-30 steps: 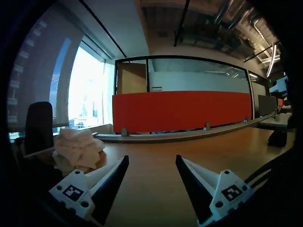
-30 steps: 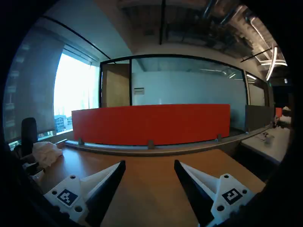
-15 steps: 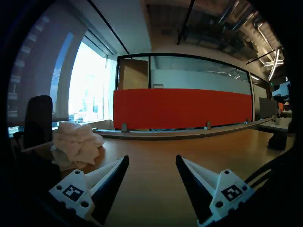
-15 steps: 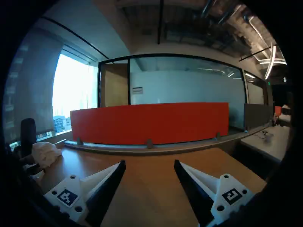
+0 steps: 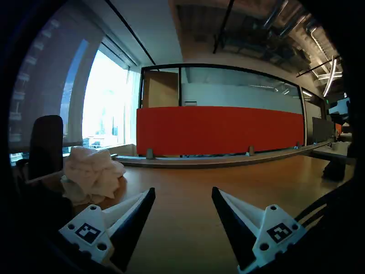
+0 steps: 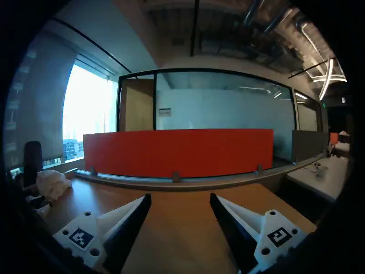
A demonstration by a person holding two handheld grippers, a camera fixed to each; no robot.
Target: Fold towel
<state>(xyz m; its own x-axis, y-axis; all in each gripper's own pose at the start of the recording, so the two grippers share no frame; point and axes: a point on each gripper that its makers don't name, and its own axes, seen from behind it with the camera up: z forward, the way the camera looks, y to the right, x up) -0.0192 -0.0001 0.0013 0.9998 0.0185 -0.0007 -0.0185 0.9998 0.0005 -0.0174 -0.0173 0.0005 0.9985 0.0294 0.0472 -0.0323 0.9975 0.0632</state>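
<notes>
Wood desk w/ cream towel crumpled in a heap; left gripper & right gripper jaws spread, empty.

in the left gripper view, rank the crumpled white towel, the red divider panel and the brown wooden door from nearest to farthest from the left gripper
From the left gripper:
1. crumpled white towel, low on the left.
2. red divider panel, straight ahead, well past the towel.
3. brown wooden door, beyond the divider, upper left.
</notes>
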